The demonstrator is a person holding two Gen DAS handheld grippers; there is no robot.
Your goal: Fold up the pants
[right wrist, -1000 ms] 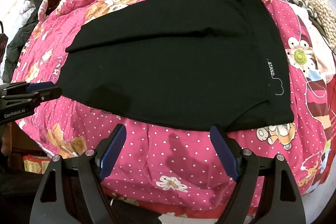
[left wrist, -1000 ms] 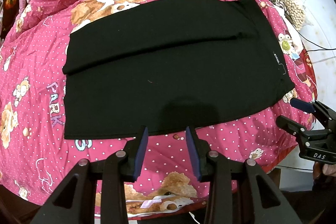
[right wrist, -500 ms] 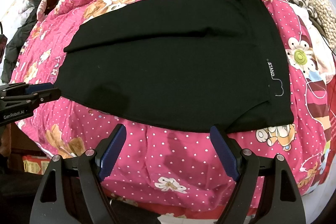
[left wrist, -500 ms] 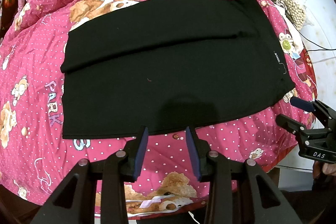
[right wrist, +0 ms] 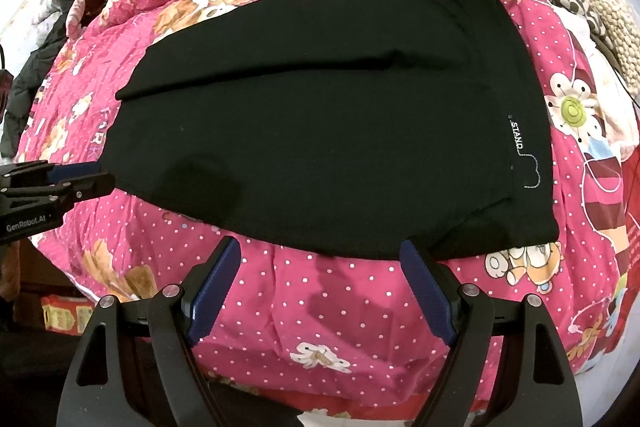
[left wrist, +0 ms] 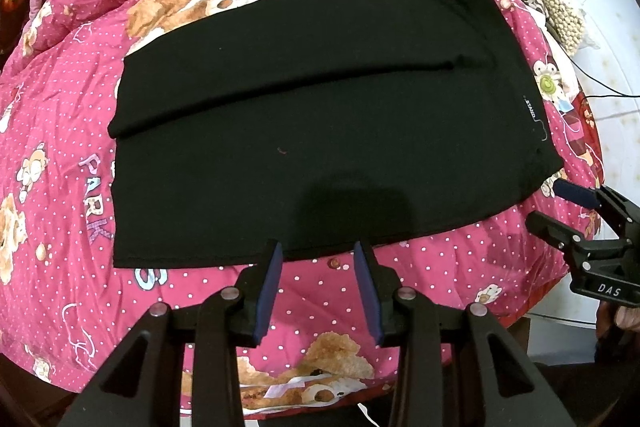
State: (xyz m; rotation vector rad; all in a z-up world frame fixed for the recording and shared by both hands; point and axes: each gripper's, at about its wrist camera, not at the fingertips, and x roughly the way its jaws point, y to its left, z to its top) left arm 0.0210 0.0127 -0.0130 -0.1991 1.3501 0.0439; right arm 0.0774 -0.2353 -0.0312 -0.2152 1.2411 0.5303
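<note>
The black pants point(left wrist: 320, 131) lie flat on the pink quilt point(left wrist: 60, 187), long axis running 9 to 3 o'clock, their near hem at 12 o'clock just beyond both empty, spread claws, left gripper point(left wrist: 318, 259) and right gripper point(right wrist: 320, 259).

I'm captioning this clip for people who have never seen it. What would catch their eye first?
The black pants lie spread flat across the middle of a bright pink polka-dot quilt printed with teddy bears. White "STAND" lettering marks their right end. Both the left gripper and the right gripper hover open just off the near edge.
</note>
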